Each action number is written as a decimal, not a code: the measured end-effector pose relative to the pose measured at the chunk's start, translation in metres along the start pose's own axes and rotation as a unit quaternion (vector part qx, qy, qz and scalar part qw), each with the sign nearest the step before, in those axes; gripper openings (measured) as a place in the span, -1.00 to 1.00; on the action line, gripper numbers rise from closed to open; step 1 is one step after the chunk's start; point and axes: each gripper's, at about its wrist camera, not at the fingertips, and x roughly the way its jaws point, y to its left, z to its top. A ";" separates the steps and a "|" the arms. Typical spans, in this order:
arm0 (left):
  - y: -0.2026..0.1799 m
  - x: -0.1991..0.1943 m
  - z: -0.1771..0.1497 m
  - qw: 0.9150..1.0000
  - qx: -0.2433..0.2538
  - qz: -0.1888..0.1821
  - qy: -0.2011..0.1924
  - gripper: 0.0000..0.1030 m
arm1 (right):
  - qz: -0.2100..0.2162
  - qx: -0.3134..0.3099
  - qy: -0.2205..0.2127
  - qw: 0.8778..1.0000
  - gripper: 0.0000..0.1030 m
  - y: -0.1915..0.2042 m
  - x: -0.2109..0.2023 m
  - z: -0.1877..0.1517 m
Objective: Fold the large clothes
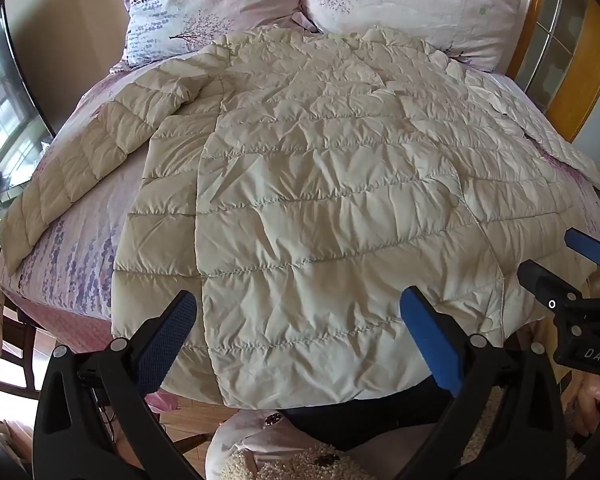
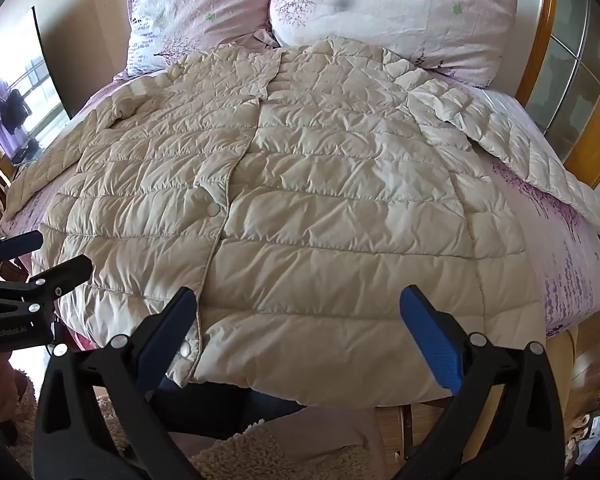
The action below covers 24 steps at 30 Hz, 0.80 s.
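We see the cream quilted puffer jacket (image 1: 320, 200) spread flat, front up, across the bed (image 1: 80, 264), covering most of it. Its hem hangs just over the near bed edge; the collar end reaches the two floral pillows (image 1: 412, 4) at the far side and touches them. Long axis runs hem-near to collar-far, straight away from us. The snap placket (image 2: 216, 216) runs down that axis, closed.

Left sleeve (image 1: 68, 176) angles out toward the left bed edge and lies on the bare floral sheet. Right sleeve (image 2: 520, 152) angles out to the right and drapes at the right bed edge.

Open room: strips of sheet on both sides of the body panel; little free bed beyond the collar because of the pillows.

Left claw (image 1: 298, 344) is released, jaws wide apart, hovering over the hem, gripping nothing. Right claw (image 2: 298, 344) is likewise released above the hem near the placket bottom, empty. The two sit side by side, apart.

Around: wooden headboard frame (image 2: 540, 40) at right, a dark TV screen (image 2: 24, 112) at left, wood floor (image 1: 204, 412) below the hem.
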 end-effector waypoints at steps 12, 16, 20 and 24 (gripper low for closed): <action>0.000 -0.001 0.000 1.000 -0.002 -0.002 -0.002 0.97 | 0.003 0.002 -0.002 1.000 0.96 -0.001 -0.001 -0.001; 0.000 -0.001 0.000 1.000 -0.002 -0.003 -0.002 0.97 | 0.003 0.002 -0.002 1.000 0.96 -0.001 -0.001 -0.001; 0.000 -0.001 0.000 1.000 -0.002 -0.003 -0.002 0.97 | 0.004 0.002 -0.002 1.000 0.96 -0.002 -0.001 -0.001; 0.000 -0.001 0.000 1.000 -0.002 -0.002 -0.002 0.97 | 0.004 0.003 -0.003 1.000 0.96 -0.002 -0.001 -0.001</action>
